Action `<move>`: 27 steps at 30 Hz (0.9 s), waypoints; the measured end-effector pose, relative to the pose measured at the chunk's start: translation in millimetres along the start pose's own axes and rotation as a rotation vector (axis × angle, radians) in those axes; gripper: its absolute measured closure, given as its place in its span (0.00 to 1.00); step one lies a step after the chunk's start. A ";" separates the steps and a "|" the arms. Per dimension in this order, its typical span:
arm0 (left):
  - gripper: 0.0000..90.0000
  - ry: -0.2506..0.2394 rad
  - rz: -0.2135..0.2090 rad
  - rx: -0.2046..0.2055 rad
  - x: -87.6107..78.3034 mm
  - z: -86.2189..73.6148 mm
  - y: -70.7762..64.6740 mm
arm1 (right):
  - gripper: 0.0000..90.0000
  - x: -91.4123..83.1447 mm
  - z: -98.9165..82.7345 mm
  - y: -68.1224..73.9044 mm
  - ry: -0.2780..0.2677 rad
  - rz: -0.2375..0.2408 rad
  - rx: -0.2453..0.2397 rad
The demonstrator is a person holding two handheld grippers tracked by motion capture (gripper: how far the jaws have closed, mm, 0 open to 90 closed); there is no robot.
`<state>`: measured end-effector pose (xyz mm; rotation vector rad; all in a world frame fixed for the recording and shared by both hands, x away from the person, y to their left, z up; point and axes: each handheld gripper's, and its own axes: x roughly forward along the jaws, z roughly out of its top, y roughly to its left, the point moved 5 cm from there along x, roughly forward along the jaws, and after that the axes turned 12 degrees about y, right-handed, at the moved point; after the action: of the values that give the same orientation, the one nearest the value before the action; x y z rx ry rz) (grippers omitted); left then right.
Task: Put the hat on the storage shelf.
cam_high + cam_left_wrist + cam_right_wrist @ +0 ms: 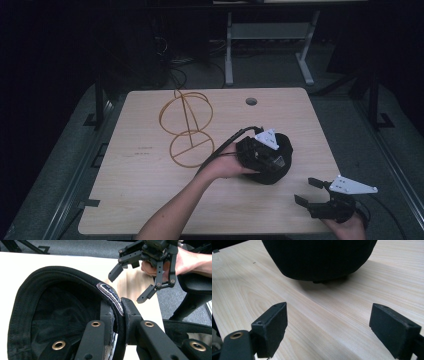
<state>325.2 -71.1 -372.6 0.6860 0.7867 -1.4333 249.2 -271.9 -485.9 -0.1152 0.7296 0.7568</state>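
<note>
Two claws | left claw (117, 315) pinching black cap (45, 305) rim | right claw (332, 327) spread, cap just ahead

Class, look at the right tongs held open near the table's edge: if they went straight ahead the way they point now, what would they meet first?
Most likely the black cap. It sits dead ahead of the open right tongs, with bare table between them. The gap is hard to judge.

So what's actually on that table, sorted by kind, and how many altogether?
Black cap: 1, its rim pinched in the left gripper
Yellow wire stand: 1, standing on the table
Total: 2
The right gripper hangs open beside the cap, holding nothing.
</note>
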 end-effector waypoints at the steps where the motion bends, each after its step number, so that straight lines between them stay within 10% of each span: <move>1: 0.90 0.000 0.000 0.000 0.0 0.0 0.0 | 0.16 0.0 0.0 0.0 0.000 0.000 0.000; 27: 0.90 -0.165 -0.028 -0.028 -46.9 32.4 -2.5 | 0.16 -3.4 42.0 21.8 -0.145 -0.002 -0.056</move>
<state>325.6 -69.9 -315.6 0.5299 0.6884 -1.4815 256.6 -243.4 -448.8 -0.1108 0.5709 0.7758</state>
